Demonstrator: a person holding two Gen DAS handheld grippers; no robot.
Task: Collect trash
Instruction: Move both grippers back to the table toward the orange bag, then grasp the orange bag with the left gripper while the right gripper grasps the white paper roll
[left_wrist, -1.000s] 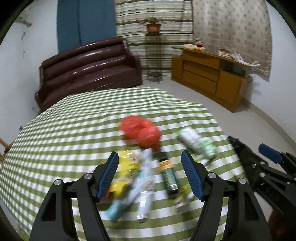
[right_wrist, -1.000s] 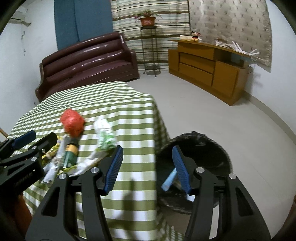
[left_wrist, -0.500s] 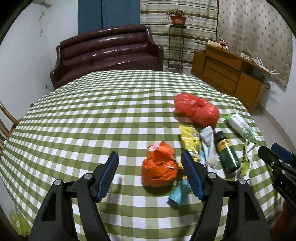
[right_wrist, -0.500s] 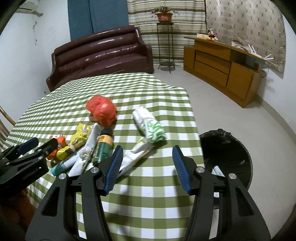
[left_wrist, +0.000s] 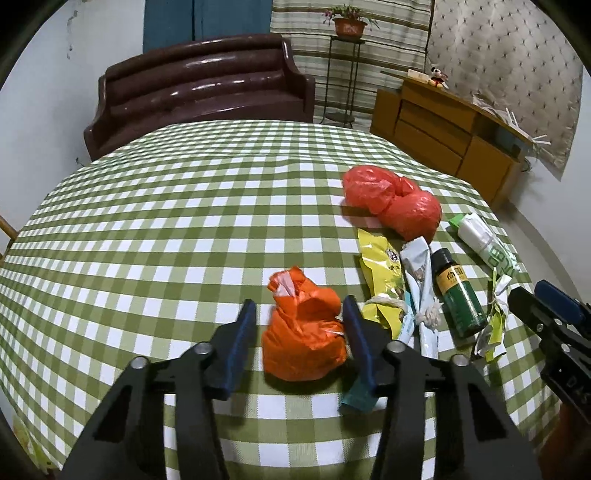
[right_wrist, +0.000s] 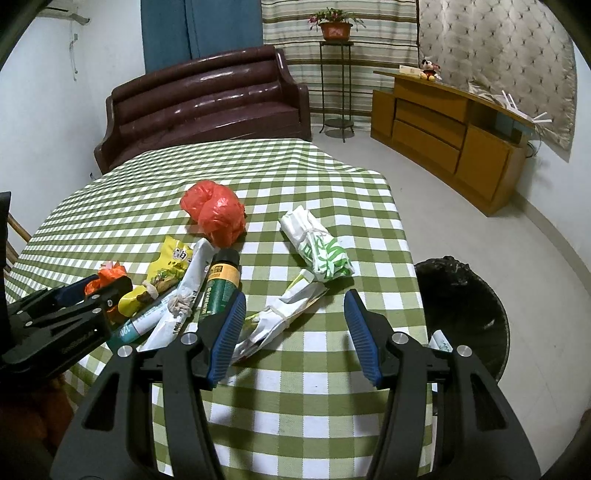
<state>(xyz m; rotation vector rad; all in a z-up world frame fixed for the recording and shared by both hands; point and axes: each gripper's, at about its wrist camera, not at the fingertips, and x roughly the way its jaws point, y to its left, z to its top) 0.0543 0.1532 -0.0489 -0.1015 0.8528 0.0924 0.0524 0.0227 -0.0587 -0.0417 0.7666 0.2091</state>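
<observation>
A crumpled orange bag (left_wrist: 303, 339) lies on the green-checked table (left_wrist: 166, 240) between the jaws of my left gripper (left_wrist: 299, 314). Those jaws are closing; the right pad (left_wrist: 354, 325) is at the bag's side, while a gap shows at the left pad. To its right lie a yellow snack packet (left_wrist: 380, 266), a white wrapper (left_wrist: 417, 269), a green bottle (left_wrist: 458, 295) and a red bag (left_wrist: 395, 203). My right gripper (right_wrist: 295, 306) stands open above a crumpled white-green wrapper (right_wrist: 288, 310), holding nothing. A rolled white-green packet (right_wrist: 317, 243) lies just beyond.
A black-lined bin (right_wrist: 461, 299) stands on the floor by the table's right edge, with some litter inside. A brown sofa (left_wrist: 199, 99) is behind the table, a wooden sideboard (right_wrist: 450, 136) at the back right. The table's left half is bare cloth.
My left gripper swung left from the pile of wrappers to the orange bag, then its jaws narrowed around it. My right gripper swung from over the bin to over the table.
</observation>
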